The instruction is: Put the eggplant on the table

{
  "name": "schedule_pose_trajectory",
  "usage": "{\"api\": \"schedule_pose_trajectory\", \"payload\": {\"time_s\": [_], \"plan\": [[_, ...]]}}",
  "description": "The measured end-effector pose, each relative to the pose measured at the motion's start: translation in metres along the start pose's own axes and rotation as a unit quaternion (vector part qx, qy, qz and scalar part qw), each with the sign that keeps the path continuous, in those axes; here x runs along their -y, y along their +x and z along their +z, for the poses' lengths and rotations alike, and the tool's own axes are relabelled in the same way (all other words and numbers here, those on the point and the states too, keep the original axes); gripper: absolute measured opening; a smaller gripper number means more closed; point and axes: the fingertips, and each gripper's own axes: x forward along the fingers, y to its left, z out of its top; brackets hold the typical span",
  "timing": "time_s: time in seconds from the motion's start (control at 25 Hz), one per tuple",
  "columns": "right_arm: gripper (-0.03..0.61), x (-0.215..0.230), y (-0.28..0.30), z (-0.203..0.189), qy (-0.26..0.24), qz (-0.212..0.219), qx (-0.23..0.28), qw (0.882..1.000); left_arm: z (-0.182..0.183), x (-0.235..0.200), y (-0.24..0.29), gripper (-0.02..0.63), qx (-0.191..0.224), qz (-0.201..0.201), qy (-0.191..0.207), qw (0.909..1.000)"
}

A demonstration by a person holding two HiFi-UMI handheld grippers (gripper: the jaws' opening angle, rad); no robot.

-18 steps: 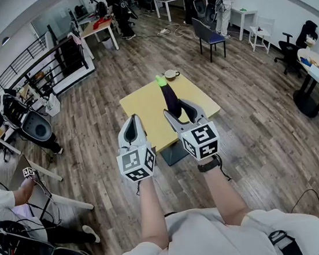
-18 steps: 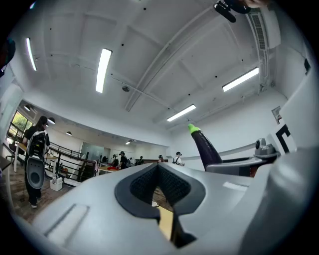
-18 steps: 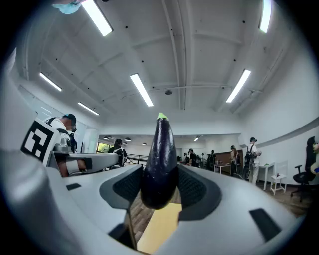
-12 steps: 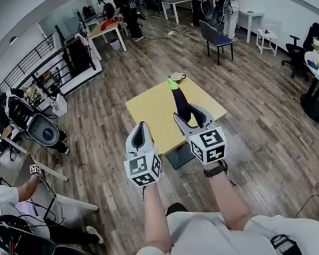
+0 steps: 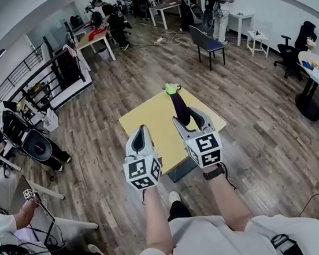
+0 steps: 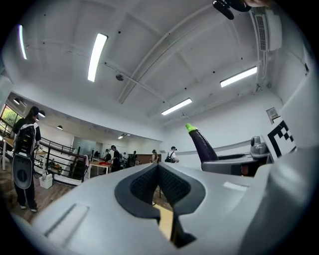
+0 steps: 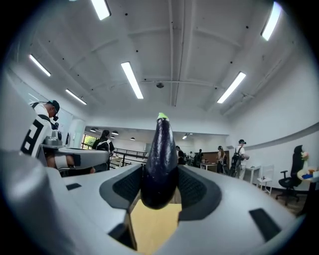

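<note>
The left claw (image 5: 139,135) is held beside its partner, jaws pressed together on nothing, apparently a spare for now. To its right, the right claw (image 5: 189,119) clamps the eggplant (image 7: 159,159) by its fat base, green cap pointing out past the tips. The yellow table (image 5: 146,117) lies below and ahead of these jaws, so the eggplant probably awaits lowering.

Dark purple eggplant (image 5: 179,108) (green-capped) upright, clamped in jaws above yellow table (image 5: 147,120).
</note>
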Motion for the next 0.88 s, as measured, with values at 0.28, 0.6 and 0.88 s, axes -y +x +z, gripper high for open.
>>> {"api": "schedule_pose_trajectory", "payload": {"time_s": [0.28,0.6,0.88], "plan": [[0.215,-0.01,0.102,0.022,-0.037,0.02,0.036,0.998,0.018,-0.073,0.08,0.008,0.021,0.006,-0.007,0.9997],[0.215,-0.009,0.218,0.004,-0.004,0.009,0.007,1.0,0.007,-0.168,0.142,0.008,0.018,0.023,-0.01,0.9995],[0.215,-0.025,0.286,-0.017,-0.018,0.03,-0.002,0.999,-0.009,-0.221,0.184,0.008,0.022,0.028,-0.011,0.9993]]}}
